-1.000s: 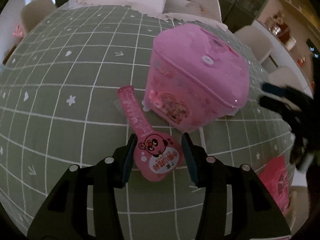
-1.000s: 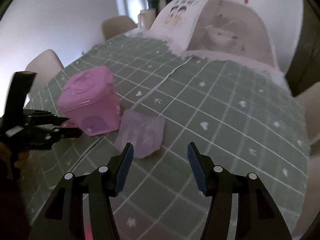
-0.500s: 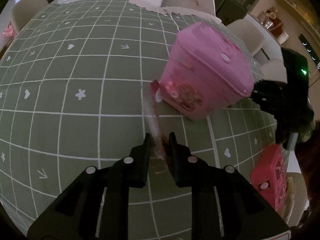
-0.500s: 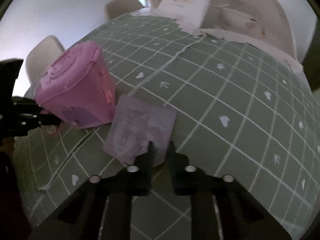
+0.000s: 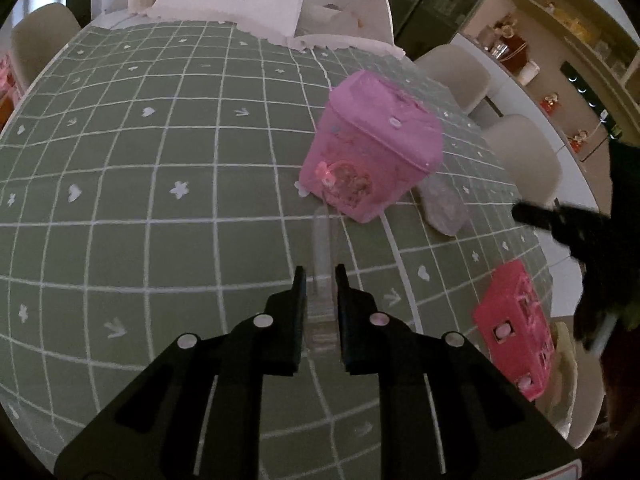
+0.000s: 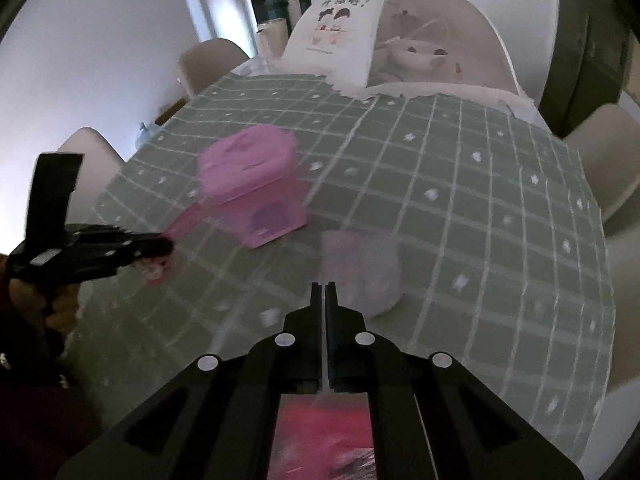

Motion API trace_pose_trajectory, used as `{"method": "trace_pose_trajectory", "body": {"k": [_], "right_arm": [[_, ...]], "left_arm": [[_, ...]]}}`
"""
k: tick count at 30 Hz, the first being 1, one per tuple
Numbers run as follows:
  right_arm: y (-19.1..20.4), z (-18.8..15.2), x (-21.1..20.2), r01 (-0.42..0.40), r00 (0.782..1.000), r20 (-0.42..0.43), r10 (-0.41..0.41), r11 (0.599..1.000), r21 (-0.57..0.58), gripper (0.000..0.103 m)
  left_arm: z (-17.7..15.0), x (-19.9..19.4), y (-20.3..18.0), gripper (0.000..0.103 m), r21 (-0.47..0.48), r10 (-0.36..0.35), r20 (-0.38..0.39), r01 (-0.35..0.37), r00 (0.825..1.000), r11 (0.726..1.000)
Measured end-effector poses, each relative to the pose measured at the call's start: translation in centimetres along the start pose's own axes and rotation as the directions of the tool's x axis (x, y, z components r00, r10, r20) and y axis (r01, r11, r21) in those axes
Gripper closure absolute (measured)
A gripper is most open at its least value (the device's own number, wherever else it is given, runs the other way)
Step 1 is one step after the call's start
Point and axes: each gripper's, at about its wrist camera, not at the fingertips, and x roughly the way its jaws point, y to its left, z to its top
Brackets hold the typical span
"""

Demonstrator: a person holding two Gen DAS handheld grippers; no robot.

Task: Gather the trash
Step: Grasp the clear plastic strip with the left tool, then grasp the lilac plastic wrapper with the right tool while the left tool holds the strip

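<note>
A pink lidded mini trash bin [image 5: 372, 152] [image 6: 252, 180] stands on the green checked tablecloth [image 5: 120, 200]. My left gripper [image 5: 322, 280] [image 6: 164, 246] grips a pink candy wrapper [image 5: 322, 240] [image 6: 182, 222], lifted off the cloth and seen edge-on as a pale strip. Its jaws are still closing on the wrapper. A pale purple wrapper [image 5: 444, 208] [image 6: 360, 268] lies on the cloth right of the bin. My right gripper [image 6: 324, 290] [image 5: 516, 211] is shut above and short of it, with nothing seen between its fingers.
A bright pink box [image 5: 516, 320] [image 6: 320, 440] sits near the table's front right edge, under my right gripper. A white mesh food cover [image 6: 420, 40] fills the far end. Pale chairs [image 5: 516, 160] ring the table. A person's hand [image 6: 56, 308] holds the left gripper.
Both grippers went from open to shut. The left closed on the pink wrapper and lifted it, turning it edge-on. The right closed at the purple wrapper's edge, then drew back and up without it.
</note>
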Motion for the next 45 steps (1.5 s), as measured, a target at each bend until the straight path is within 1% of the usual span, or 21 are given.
{"method": "trace_pose_trajectory", "body": {"k": [3, 5, 6, 8, 9, 10, 11, 13, 14, 15, 16, 17, 18, 21, 23, 24, 27, 32, 36, 42, 45], "right_arm": [[2.8, -1.8, -0.3, -0.001, 1.0, -0.001, 0.001, 0.999, 0.038, 0.099], [4.0, -3.0, -0.4, 0.016, 1.0, 0.0, -0.016, 0.997, 0.073, 0.099], [4.1, -3.4, -0.6, 0.036, 0.999, 0.01, -0.037, 0.995, 0.097, 0.099], [3.2, -3.8, -1.3, 0.066, 0.996, 0.05, -0.077, 0.979, 0.193, 0.098], [2.3, -3.7, -1.4, 0.073, 0.994, 0.065, -0.093, 0.965, 0.253, 0.097], [1.3, -3.6, -1.4, 0.097, 0.989, 0.073, -0.127, 0.942, 0.322, 0.097], [1.0, -3.5, -1.3, 0.113, 0.985, 0.08, -0.15, 0.929, 0.354, 0.095], [0.8, -3.6, -0.7, 0.115, 0.976, 0.119, -0.18, 0.9, 0.42, 0.088], [1.1, -3.7, 0.2, 0.085, 0.974, 0.146, -0.173, 0.878, 0.47, 0.076], [1.4, -3.9, 0.7, 0.071, 0.972, 0.161, -0.17, 0.869, 0.49, 0.07], [2.0, -4.3, 1.7, 0.047, 0.966, 0.193, -0.17, 0.854, 0.518, 0.06], [2.4, -4.5, 2.3, 0.042, 0.963, 0.206, -0.175, 0.849, 0.526, 0.058], [3.0, -4.8, 3.0, 0.051, 0.961, 0.206, -0.186, 0.848, 0.527, 0.058], [3.4, -5.3, 4.7, 0.113, 0.959, 0.169, -0.227, 0.854, 0.507, 0.058], [3.1, -5.2, 5.1, 0.176, 0.95, 0.147, -0.274, 0.863, 0.474, 0.058], [2.8, -5.4, 4.9, 0.191, 0.946, 0.145, -0.289, 0.862, 0.469, 0.058], [0.8, -4.9, 5.0, 0.22, 0.936, 0.137, -0.325, 0.841, 0.494, 0.058], [-2.4, -3.6, 5.7, 0.245, 0.924, 0.124, -0.362, 0.809, 0.535, 0.058], [-4.0, -2.6, 6.2, 0.279, 0.913, 0.101, -0.395, 0.786, 0.552, 0.058], [-3.7, -1.7, 7.3, 0.347, 0.902, 0.055, -0.428, 0.796, 0.496, 0.058], [-3.4, -1.6, 7.6, 0.366, 0.898, 0.044, -0.438, 0.799, 0.476, 0.058]], "left_arm": [[-0.7, -1.4, 1.0, 0.09, 0.004, -0.008, 0.011, 0.008, 1.0, 1.0], [-1.3, -2.3, 1.8, 0.09, 0.003, -0.013, 0.016, 0.013, 1.0, 1.0], [-1.6, -2.6, 2.2, 0.09, 0.0, -0.015, 0.015, 0.015, 1.0, 1.0], [-2.0, -3.1, 3.0, 0.09, -0.013, -0.025, 0.011, 0.025, 1.0, 1.0], [-2.3, -3.3, 3.2, 0.09, -0.018, -0.029, 0.01, 0.029, 1.0, 0.999], [-2.3, -3.5, 3.5, 0.09, -0.024, -0.033, 0.008, 0.033, 0.999, 0.999], [-2.3, -3.6, 3.6, 0.09, -0.023, -0.034, 0.007, 0.034, 0.999, 0.999], [-2.4, -3.9, 3.6, 0.09, -0.013, -0.036, 0.009, 0.036, 0.999, 0.999], [-2.3, -4.2, 3.7, 0.09, 0.001, -0.037, 0.012, 0.037, 0.999, 0.999], [-2.3, -4.4, 3.7, 0.09, 0.017, -0.036, 0.015, 0.036, 0.999, 0.999], [-2.2, -4.7, 3.8, 0.09, 0.031, -0.033, 0.018, 0.032, 0.999, 0.999], [-2.1, -4.9, 3.9, 0.09, 0.042, -0.029, 0.022, 0.028, 0.999, 0.999], [-2.1, -5.0, 4.1, 0.09, 0.045, -0.028, 0.023, 0.027, 0.999, 0.999], [-1.7, -5.1, 5.1, 0.09, 0.042, -0.027, 0.019, 0.026, 0.999, 0.999], [-1.5, -4.7, 5.7, 0.09, 0.034, -0.022, 0.008, 0.022, 1.0, 0.999], [-1.4, -4.3, 5.9, 0.09, 0.029, -0.022, -0.002, 0.022, 1.0, 0.999], [-1.0, -3.3, 6.2, 0.09, 0.023, -0.03, -0.025, 0.031, 0.999, 0.999], [0.1, -1.9, 5.7, 0.09, 0.048, -0.047, -0.045, 0.049, 0.998, 0.998], [0.7, -0.9, 5.5, 0.09, 0.054, -0.056, -0.061, 0.06, 0.997, 0.997], [0.9, 0.0, 5.4, 0.09, 0.046, -0.063, -0.076, 0.067, 0.995, 0.997], [0.9, 0.1, 5.4, 0.09, 0.048, -0.064, -0.08, 0.068, 0.995, 0.997]]}}
